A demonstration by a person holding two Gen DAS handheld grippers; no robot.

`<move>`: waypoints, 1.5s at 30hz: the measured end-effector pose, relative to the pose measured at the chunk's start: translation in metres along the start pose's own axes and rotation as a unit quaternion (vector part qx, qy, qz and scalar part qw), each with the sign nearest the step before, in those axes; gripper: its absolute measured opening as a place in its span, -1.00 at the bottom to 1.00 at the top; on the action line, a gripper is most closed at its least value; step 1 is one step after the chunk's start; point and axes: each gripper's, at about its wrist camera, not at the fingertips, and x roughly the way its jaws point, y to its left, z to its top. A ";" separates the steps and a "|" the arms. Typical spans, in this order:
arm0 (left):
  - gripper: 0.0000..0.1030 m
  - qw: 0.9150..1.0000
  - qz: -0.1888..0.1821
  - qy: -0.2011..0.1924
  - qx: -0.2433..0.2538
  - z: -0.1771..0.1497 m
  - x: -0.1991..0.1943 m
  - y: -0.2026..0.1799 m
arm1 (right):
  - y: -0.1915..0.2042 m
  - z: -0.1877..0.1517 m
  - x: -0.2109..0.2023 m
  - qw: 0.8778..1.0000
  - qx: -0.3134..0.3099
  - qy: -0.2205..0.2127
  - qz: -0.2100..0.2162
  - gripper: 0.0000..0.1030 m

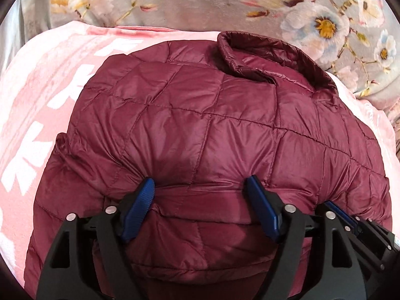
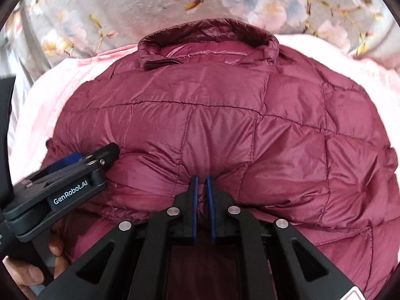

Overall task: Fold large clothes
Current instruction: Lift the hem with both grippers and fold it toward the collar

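A: Starting at the left, the left tongs (image 1: 200, 185) are spread wide apart, both blue pads pressed down into the near edge of the jacket (image 1: 212, 130), with a ridge of quilted cloth bunched between them.

B: Nothing pinched there, though?

A: No, the pads sit apart on the cloth, not closed on it. Beyond those tongs the maroon jacket lies puffed up on a pink blanket (image 1: 45, 95), with its collar (image 1: 270, 57) at the far end, off to the right of the tongs.

B: And moving right?

A: The right tongs (image 2: 202, 182) are drawn nearly together, clamped on a fold of the jacket (image 2: 225, 125) at its near edge; the cloth puckers toward the pads. The collar (image 2: 207, 37) lies straight ahead of them, at the far end.

B: What is that beside them?

A: The left tongs (image 2: 75, 160), just to the left, resting on the same near edge. A hand (image 2: 27, 275) shows below them. Past the collar lies a gray flowered bedspread (image 2: 100, 7).
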 end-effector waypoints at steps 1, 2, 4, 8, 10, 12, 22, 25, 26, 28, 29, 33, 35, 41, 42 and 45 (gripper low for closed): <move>0.52 1.000 0.000 0.000 0.002 0.000 0.001 0.000 | 0.002 0.000 0.000 1.000 -0.006 -0.001 -0.007 -0.81; 0.54 1.000 0.002 0.001 0.005 0.000 0.002 -0.001 | 0.003 -0.001 0.000 1.000 -0.008 -0.002 -0.010 -0.81; 0.55 1.000 0.005 0.000 0.008 0.001 0.002 -0.003 | 0.003 0.000 0.001 1.000 -0.008 -0.003 -0.011 -0.81; 0.56 1.000 0.014 0.002 0.015 0.002 0.004 -0.005 | 0.002 0.000 0.001 1.000 -0.006 -0.003 -0.009 -0.81; 0.57 1.000 0.018 0.002 0.017 0.002 0.004 -0.007 | 0.002 0.000 0.001 1.000 -0.006 -0.003 -0.009 -0.81; 0.57 1.000 0.020 0.003 0.019 0.002 0.004 -0.008 | 0.001 0.000 0.001 1.000 -0.004 -0.003 -0.007 -0.81; 0.58 1.000 0.007 0.001 0.011 0.004 0.002 -0.005 | -0.017 0.001 -0.001 0.998 0.038 0.000 0.046 -0.84; 0.58 1.000 -0.020 -0.004 -0.016 0.009 -0.014 0.011 | -0.042 0.008 -0.024 0.994 0.089 -0.003 0.058 -0.82; 0.58 0.999 -0.021 -0.006 -0.024 0.012 -0.019 0.016 | -0.054 0.014 -0.036 0.993 0.104 -0.017 0.049 -0.80; 0.58 0.999 -0.023 -0.024 -0.042 0.027 -0.033 0.026 | -0.077 0.028 -0.048 0.992 0.120 -0.026 0.012 -0.73; 0.58 0.999 -0.014 -0.028 -0.044 0.036 -0.035 0.028 | -0.085 0.033 -0.048 0.992 0.124 -0.024 -0.002 -0.72; 0.62 0.999 0.046 0.013 -0.019 0.044 -0.009 0.029 | -0.119 0.041 -0.018 0.989 0.122 0.024 -0.076 -0.73; 0.64 0.998 0.058 0.034 -0.008 0.031 0.006 0.032 | -0.122 0.024 -0.011 0.990 0.119 0.032 -0.063 -0.75; 0.67 0.998 0.067 0.019 0.009 0.017 0.006 0.032 | -0.100 0.005 -0.014 0.993 0.037 0.004 -0.113 -0.75; 0.67 0.998 0.066 0.020 0.008 0.018 0.008 0.032 | -0.100 0.008 -0.012 0.993 0.036 0.007 -0.114 -0.75; 0.66 0.999 0.038 0.021 -0.009 0.025 -0.005 0.039 | -0.104 0.018 -0.023 0.994 0.051 0.016 -0.098 -0.65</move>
